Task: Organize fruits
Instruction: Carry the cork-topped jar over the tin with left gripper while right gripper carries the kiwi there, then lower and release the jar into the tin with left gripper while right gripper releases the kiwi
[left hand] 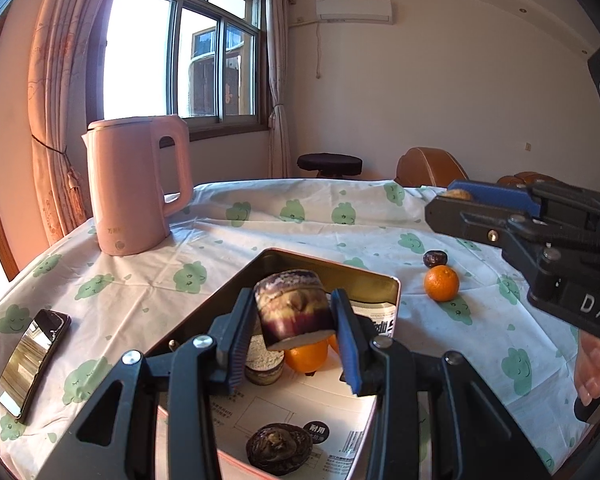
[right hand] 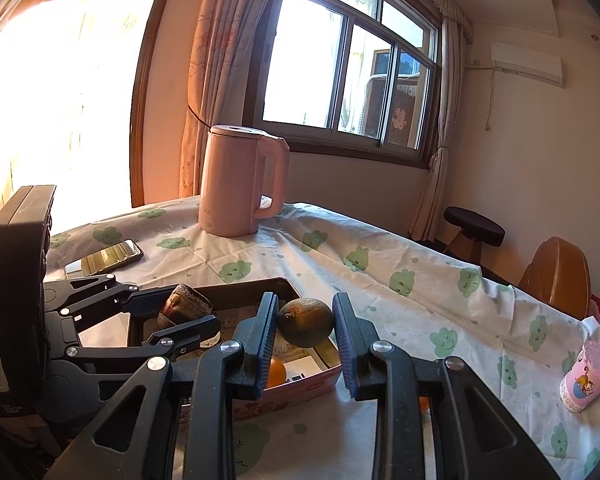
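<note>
Left tongs: the left tongs are pinching a purple-and-cream cut fruit piece between their blue pads, held in the air above the tin box, presumably so it can be set down inside with the rest.

Cut fruit piece, axis: it is a short drum shape; its long axis tilts, the dark rounded end up and away from the camera, the pale cut face down and toward the box floor.

Right tongs: the right tongs are pinching a dull brown-green oval fruit, held over the near right corner of the box, likely next to go in.

Oval fruit, axis: its long axis runs across from pad to pad, roughly level, with a small stem nub at its left end by the left pad.

Tin box contents: an orange, a dark wrinkled fruit and another cut piece already lie on the paper lining.

Fruit not yet in: a tangerine and a small dark fruit sit touching on the desk, to the right of the box.

Further back: a phone lies left; a pink kettle stands by the window, well clear of the work.
</note>
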